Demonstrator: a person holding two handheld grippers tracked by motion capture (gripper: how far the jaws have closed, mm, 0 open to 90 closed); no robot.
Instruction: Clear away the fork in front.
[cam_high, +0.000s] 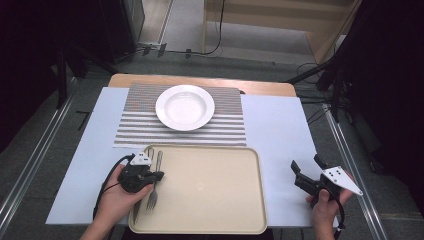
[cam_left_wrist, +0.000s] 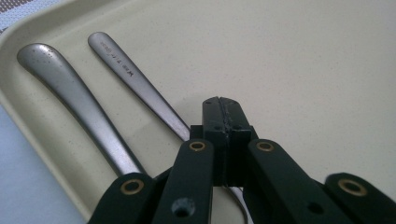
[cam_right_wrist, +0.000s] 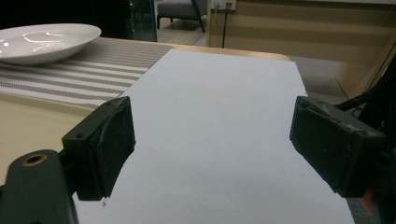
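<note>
A beige tray (cam_high: 215, 200) lies at the front of the table, and a fork (cam_high: 156, 175) and a second steel utensil (cam_high: 148, 152) rest along its left edge. My left gripper (cam_high: 159, 176) hovers low over the fork's handle with its jaws pressed together and nothing visible between them. In the left gripper view the shut jaws (cam_left_wrist: 224, 109) sit just above the fork handle (cam_left_wrist: 135, 84), with the broader handle (cam_left_wrist: 70, 93) to the left. My right gripper (cam_high: 306, 164) is held right of the tray, open and empty (cam_right_wrist: 212, 140). A white plate (cam_high: 185, 107) sits beyond.
The plate rests on a striped placemat (cam_high: 135, 125) at the back of the table, both also seen as plate (cam_right_wrist: 46, 42) and placemat (cam_right_wrist: 70, 74). A white sheet (cam_high: 280, 130) covers the tabletop. Metal rails and dark stands flank the table.
</note>
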